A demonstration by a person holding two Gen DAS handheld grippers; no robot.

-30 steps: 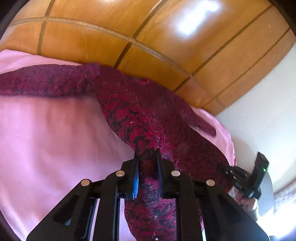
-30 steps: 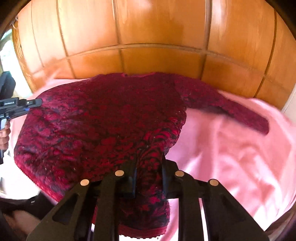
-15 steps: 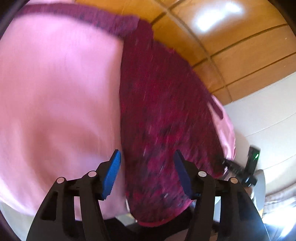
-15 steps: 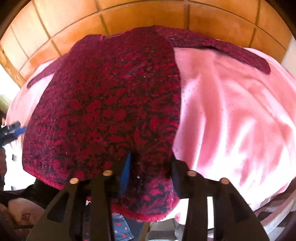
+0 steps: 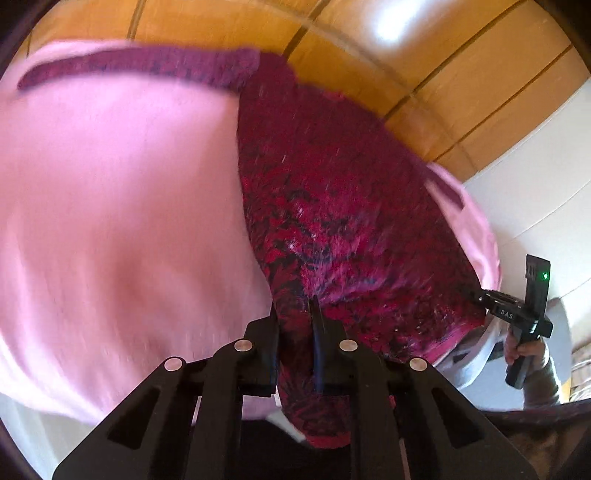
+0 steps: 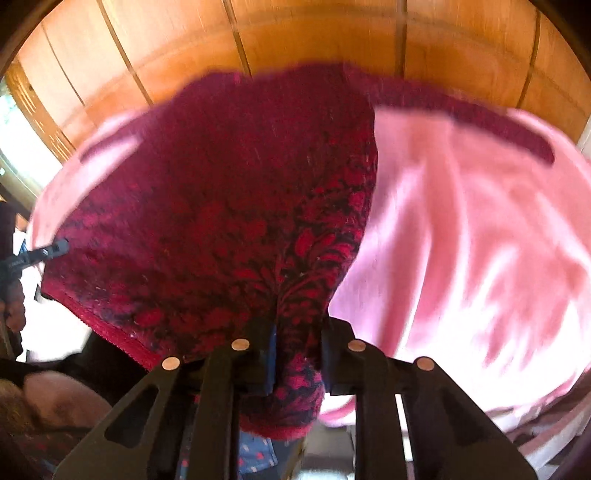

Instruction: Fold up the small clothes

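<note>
Sweater [image 5: 332,206] hem pinched in both my claws.
Left gripper [image 5: 295,325] and right gripper [image 6: 297,332] had just clamped opposite bottom corners; body spread beyond on pink sheet [image 5: 110,221].

We see both fisheye views bright and warm, with a white glare patch on the glossy wood panelling [image 5: 391,22] and blown-out daylight at the window [image 6: 14,140] on the far left. Motion blur smears the pink cover [image 5: 110,221] and the sweater [image 6: 221,206]; straight seams bow toward the dark circular edges.
</note>
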